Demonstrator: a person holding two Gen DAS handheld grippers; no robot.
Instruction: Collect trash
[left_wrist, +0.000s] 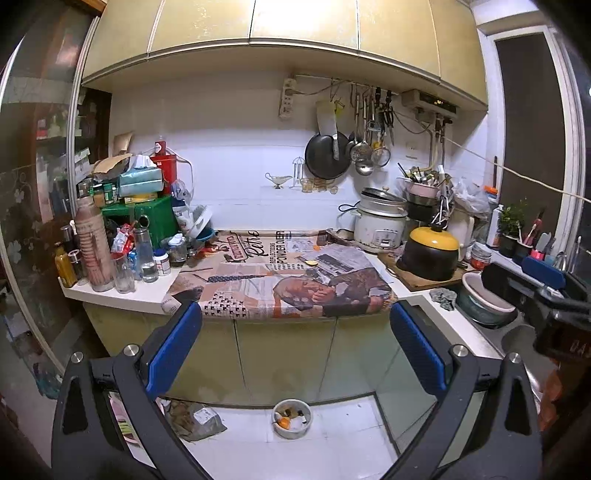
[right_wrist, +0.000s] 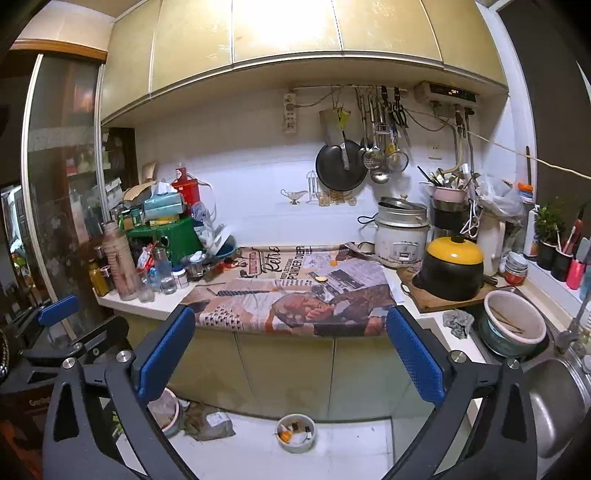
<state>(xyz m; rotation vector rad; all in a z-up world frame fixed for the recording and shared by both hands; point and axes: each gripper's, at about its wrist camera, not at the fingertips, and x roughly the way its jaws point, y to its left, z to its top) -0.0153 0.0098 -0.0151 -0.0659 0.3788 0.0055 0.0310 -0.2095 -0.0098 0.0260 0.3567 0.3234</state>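
Left wrist view: we hold the left gripper (left_wrist: 295, 347) back from the counter (left_wrist: 110, 293), its blue pads spread wide apart with nothing between them. We judge this a survey position, since no item is within reach. The trash candidates we can identify are small yellow-orange scraps (left_wrist: 312, 263) lying on the newspaper sheets (left_wrist: 295, 284) that cover the worktop, and a white bowl (left_wrist: 292, 419) of peelings on the floor below the cabinet doors. The right gripper (left_wrist: 546, 291) enters at the right edge.

Right wrist view: the right gripper (right_wrist: 291, 350) is likewise spread and empty. The scraps (right_wrist: 322, 278) sit mid-sheet, well apart from the black pot with yellow lid (right_wrist: 452, 269). The newspaper overhangs the counter's front edge. Open room lies above the sheet centre; bottles (right_wrist: 122, 258) crowd the left, the sink (right_wrist: 554, 391) bounds the right.
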